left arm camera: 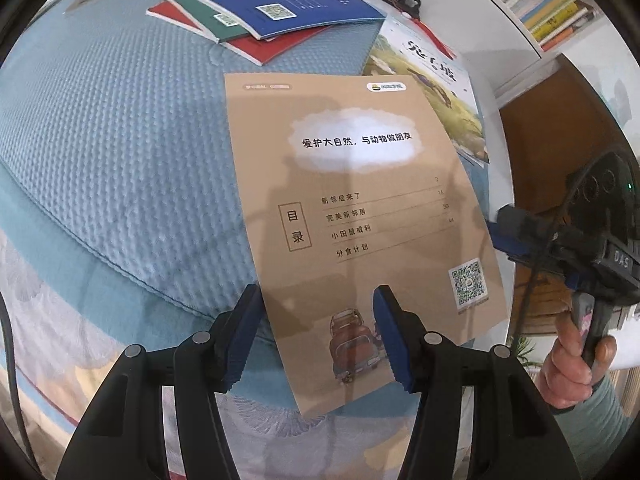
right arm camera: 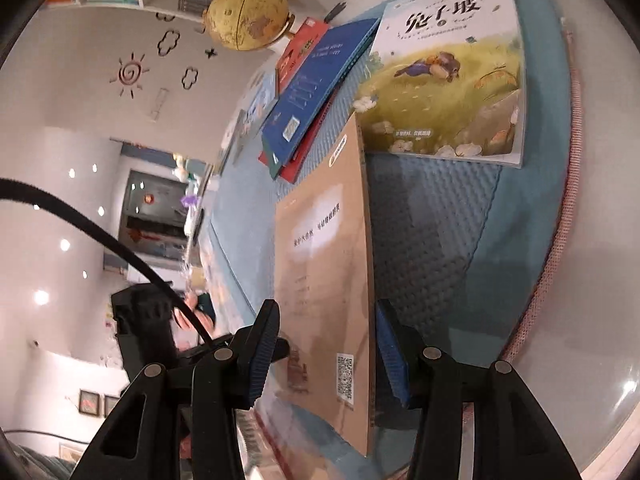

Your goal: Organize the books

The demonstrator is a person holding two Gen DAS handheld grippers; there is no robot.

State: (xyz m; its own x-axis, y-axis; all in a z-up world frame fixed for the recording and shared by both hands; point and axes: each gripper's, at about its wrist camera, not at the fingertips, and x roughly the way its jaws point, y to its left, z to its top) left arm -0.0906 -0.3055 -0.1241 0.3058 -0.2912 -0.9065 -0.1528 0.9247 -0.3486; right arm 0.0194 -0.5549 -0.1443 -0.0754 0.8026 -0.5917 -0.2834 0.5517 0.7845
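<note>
A tan booklet is the object in play on a blue quilted cushion, its back cover up and its near corner hanging past the cushion's edge. In the right wrist view one long side appears raised, with a shadow on the cushion beneath it.

The left gripper looks steeply down on the booklet's near end with its jaws apart: one finger sits just beside the left long edge and the other hangs over the printed car. Neither pad clearly presses on the cover. From this gripper the booklet's long axis runs straight away, toward a stack of blue, green and red books at the far end of the cushion.

The right gripper, carried in the person's hand, comes in from the side at the opposite long edge. Its jaws stand apart on either side of that edge, near the corner with the QR code, and the thin booklet lies between them with gaps showing (so nothing is clamped yet).

Both grippers are close, but the right one looks better placed, since closing across the edge would pinch both covers. A large picture book lies just beyond the booklet's far end, so any slide forward would probably meet it first.
</note>
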